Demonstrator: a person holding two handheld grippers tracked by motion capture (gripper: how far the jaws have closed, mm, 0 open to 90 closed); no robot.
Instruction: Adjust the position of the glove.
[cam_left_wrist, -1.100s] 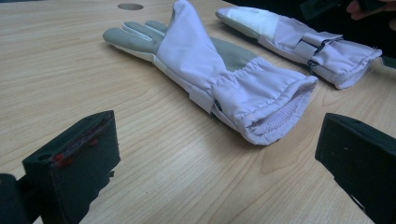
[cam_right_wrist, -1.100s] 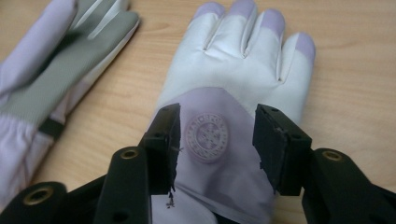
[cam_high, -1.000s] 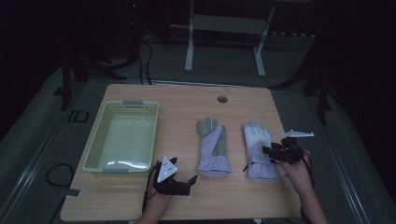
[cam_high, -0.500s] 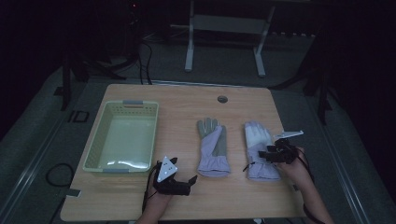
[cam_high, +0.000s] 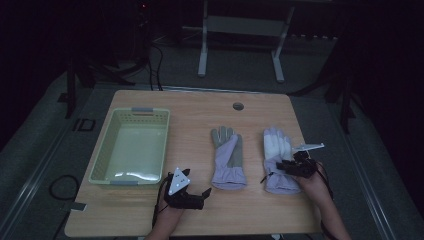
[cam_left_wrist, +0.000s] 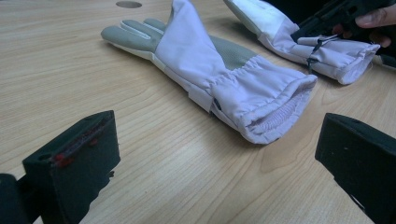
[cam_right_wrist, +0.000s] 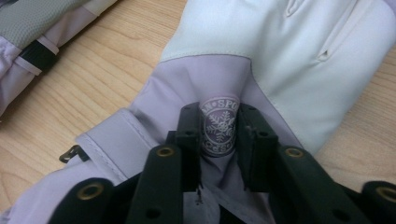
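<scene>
Fingers of the right gripper have just closed on the right glove, pinching its badge fabric, likely for lifting toward the basket; the left gripper waits wide open.

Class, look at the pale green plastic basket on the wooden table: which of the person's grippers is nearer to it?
Left. The left gripper sits just off the pale green plastic basket's near right corner; the right gripper pinches the far lavender glove.
</scene>
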